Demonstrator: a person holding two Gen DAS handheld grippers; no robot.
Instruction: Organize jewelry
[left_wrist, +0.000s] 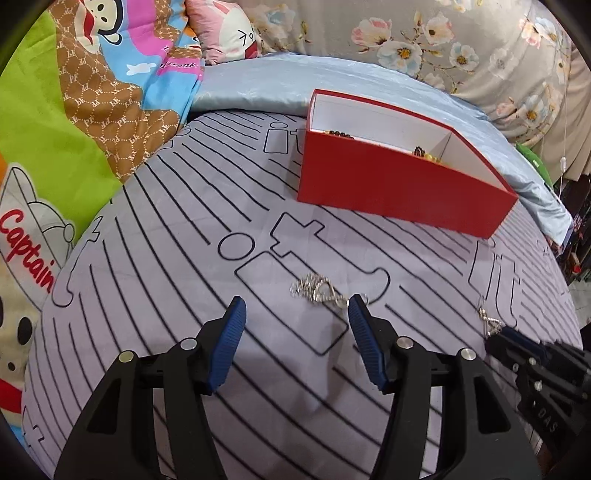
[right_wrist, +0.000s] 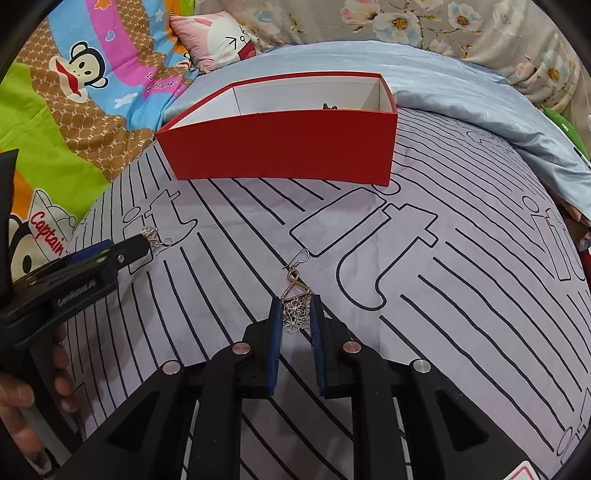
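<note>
The scene is a bed covered with a grey sheet (right_wrist: 461, 295) that has black lines and letter shapes printed on it. A red box (right_wrist: 284, 147) with white inside walls stands on the sheet, farther from both grippers. A divider splits it into compartments, and some dark beads and a bit of yellow jewelry show over its front wall in the left wrist view.

The right gripper (right_wrist: 295, 314) points down at the sheet. Its blue pads stand narrow, close on both sides of a silver earring (right_wrist: 295, 312) with small flower shapes. The pads appear to touch the sides of the earring. The hook of the earring lies on the sheet just past the fingertips.

The left gripper (left_wrist: 295, 314) has its jaws wide apart, and nothing is between them. A silver chain (left_wrist: 317, 290) lies in a small heap on the sheet just beyond the fingertips, close to the right pad.

At the left edge of the right wrist view, a hand (right_wrist: 22, 402) holds the handle of the left gripper.
</note>
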